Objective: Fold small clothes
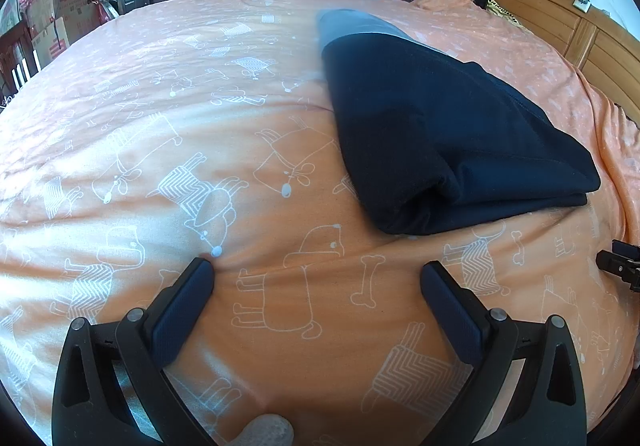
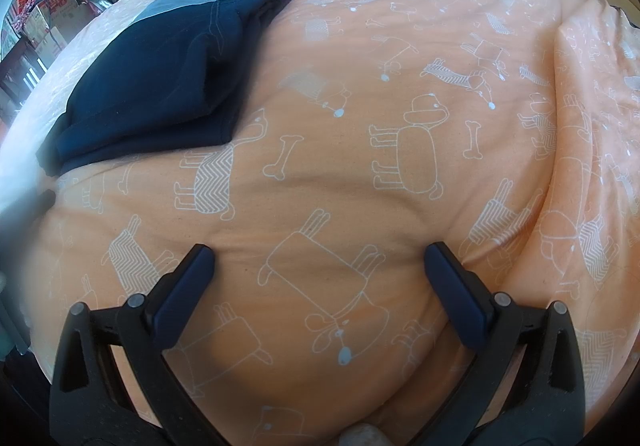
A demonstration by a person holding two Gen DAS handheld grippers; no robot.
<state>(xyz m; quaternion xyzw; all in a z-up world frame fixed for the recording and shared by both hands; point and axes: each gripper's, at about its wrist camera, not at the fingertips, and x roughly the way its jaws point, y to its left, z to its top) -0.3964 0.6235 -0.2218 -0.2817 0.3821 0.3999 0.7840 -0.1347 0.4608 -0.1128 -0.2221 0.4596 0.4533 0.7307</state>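
At the bottom of each view, the left tongs [image 1: 316, 272] and right tongs [image 2: 319, 258] gape wide and hold nothing over the orange bedcover [image 2: 400, 45]. Farther on, the folded navy garment [image 1: 440, 133] lies upper right in the left view, upper left in the right view [image 2: 160, 81]: between both, its long axis running away. Neither looks clearly nearer.
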